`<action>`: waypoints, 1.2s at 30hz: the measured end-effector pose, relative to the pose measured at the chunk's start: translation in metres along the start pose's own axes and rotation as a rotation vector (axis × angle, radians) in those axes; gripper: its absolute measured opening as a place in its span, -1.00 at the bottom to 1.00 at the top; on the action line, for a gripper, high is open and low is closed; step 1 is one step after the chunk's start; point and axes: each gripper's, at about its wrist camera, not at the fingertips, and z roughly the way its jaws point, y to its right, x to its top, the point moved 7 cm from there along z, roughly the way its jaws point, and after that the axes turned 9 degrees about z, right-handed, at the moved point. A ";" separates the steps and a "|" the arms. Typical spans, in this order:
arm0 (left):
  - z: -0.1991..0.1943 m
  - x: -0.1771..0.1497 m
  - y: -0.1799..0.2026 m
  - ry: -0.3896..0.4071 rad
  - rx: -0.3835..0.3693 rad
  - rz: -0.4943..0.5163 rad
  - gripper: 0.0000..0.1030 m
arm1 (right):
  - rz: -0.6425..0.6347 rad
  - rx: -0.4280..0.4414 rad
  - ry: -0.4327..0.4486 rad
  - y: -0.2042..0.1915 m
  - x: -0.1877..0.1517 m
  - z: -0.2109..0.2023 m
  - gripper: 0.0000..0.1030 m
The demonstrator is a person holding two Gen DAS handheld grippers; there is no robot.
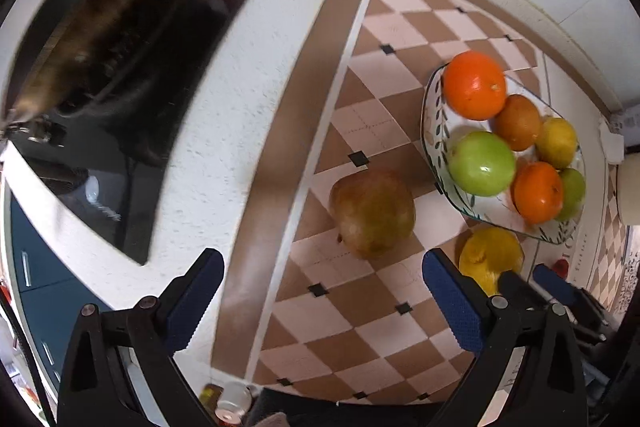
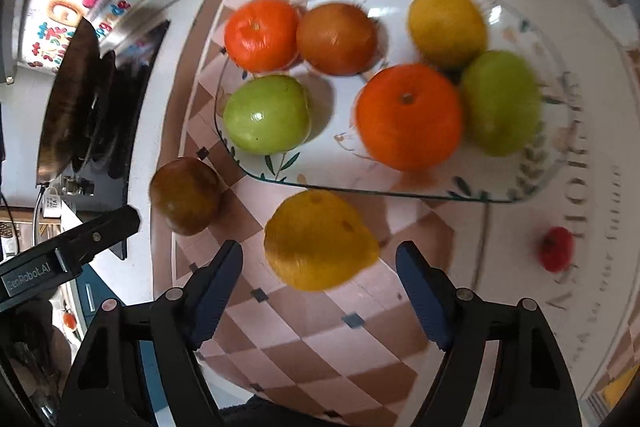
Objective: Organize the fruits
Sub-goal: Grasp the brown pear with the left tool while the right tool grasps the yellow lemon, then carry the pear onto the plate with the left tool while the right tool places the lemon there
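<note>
Checkered mat (image 2: 320, 339) carries glass plate (image 2: 400, 191), yellow pear (image 2: 318, 239), brownish pear (image 2: 185, 195) (apart).

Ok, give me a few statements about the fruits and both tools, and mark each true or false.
1. Six fruits lie on the glass plate. True.
2. The right tool is shut on the yellow fruit. False: it is open, the fruit lying on the checkered cloth.
3. The brown pear lies off the plate. True.
4. The left tool grips the brown pear. False: it is open and holds nothing.
</note>
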 end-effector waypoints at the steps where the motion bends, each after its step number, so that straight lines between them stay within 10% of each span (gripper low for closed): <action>1: 0.007 0.002 0.001 -0.027 -0.005 -0.008 0.97 | -0.003 -0.002 -0.011 -0.001 0.001 0.006 0.52; 9: 0.050 0.015 0.011 -0.123 -0.133 -0.078 0.97 | -0.059 -0.018 -0.017 -0.002 0.006 0.026 0.26; 14: 0.061 0.016 0.022 -0.132 -0.160 -0.057 0.19 | -0.060 -0.019 -0.044 0.009 -0.006 0.016 0.24; 36: 0.062 -0.054 0.060 -0.121 -0.159 0.018 0.17 | -0.069 0.006 -0.067 0.017 -0.012 0.018 0.28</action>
